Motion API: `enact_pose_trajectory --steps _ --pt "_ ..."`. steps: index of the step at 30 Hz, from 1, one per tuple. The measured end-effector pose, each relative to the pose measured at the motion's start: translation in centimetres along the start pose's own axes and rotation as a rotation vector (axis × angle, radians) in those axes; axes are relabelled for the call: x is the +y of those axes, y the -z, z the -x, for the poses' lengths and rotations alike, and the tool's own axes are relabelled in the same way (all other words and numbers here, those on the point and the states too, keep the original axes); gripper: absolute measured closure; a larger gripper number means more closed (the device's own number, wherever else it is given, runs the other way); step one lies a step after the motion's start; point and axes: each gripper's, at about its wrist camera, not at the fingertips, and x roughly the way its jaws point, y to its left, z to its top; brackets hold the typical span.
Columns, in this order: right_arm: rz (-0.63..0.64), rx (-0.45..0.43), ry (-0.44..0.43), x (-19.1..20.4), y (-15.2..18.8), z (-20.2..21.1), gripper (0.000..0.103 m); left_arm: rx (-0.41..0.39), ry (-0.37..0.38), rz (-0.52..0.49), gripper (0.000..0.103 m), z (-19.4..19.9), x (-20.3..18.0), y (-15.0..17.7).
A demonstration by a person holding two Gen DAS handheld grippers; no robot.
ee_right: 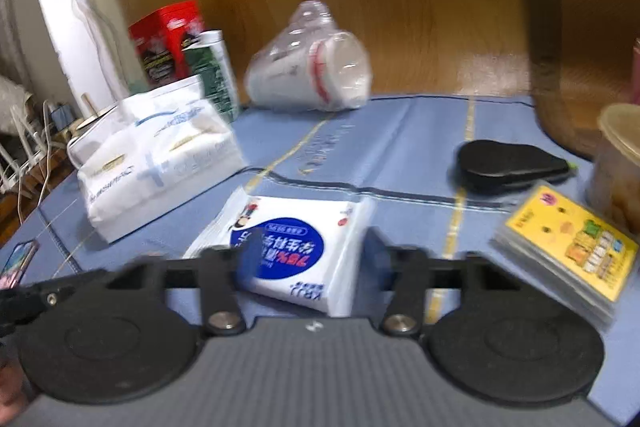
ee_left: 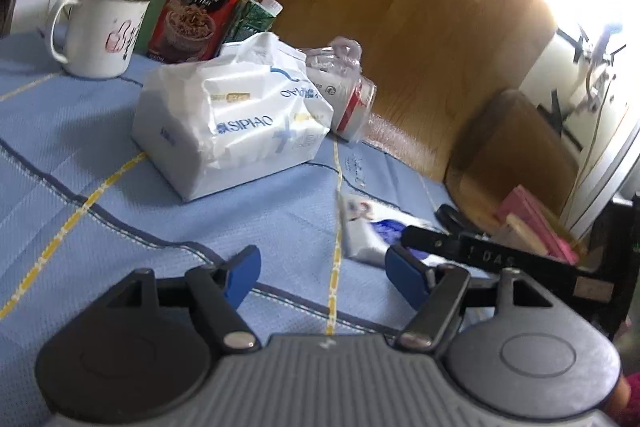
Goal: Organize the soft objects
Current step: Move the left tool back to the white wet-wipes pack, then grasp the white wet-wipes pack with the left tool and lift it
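Blue-padded fingers of the right gripper (ee_right: 310, 261) fill the foreground, jaws partly open around a small white tissue packet with a blue oval label (ee_right: 298, 255). The packet lies flat on the blue tablecloth (ee_right: 400, 147) between the fingers; blur hides whether the pads press it, so a grip is not certain. Ahead and to the left sits a large white SIPIAO tissue pack (ee_right: 160, 163). Further ahead lies a bagged white cup (ee_right: 312, 75) on its side. To the right rests a yellow card stack (ee_right: 568, 251).

From the other view, the left gripper (ee_left: 320, 277) hovers over bare cloth, jaws partly open and holding nothing, with the big pack well ahead and the small packet just beyond its right finger.

To do this step well, I would judge: centre the small packet between the pads, close gently so it does not crumple, lift level, and keep the two grippers from colliding.
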Motion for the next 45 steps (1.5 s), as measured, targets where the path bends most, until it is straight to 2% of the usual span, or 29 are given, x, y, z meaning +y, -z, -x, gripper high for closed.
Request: enact_pose_trajectory --steps 2,6,8,10,15,25,33,45 --pt "-0.001 0.004 -0.03 0.5 0.4 0.3 0.071 0.004 0.012 0.019 0.032 0.0 0.3 -0.1" --pt "0.005 -0.006 -0.037 0.8 1.3 1.7 0.082 0.006 0.022 0.018 0.031 0.2 0.2 0.2" --pt "-0.003 -0.01 -0.05 0.6 1.9 2.8 0.095 0.007 0.022 0.016 0.031 0.3 0.2 0.3" --pt "0.003 -0.006 -0.058 0.7 2.4 3.7 0.098 0.009 0.02 0.011 0.03 0.3 0.0 0.3" --pt "0.013 -0.016 -0.066 1.3 3.6 5.0 0.101 0.014 0.004 -0.019 0.03 0.2 -0.6 0.4" --pt "-0.028 -0.004 -0.073 0.6 5.6 7.3 0.101 0.055 0.033 -0.05 0.027 0.7 -2.1 1.2" --pt "-0.038 -0.019 -0.077 0.5 6.3 8.7 0.101 0.115 0.099 -0.098 0.027 0.6 -4.8 1.9" --pt "0.045 -0.102 0.004 0.2 7.6 12.4 0.101 0.225 0.182 -0.101 0.027 -0.7 -6.9 2.8"
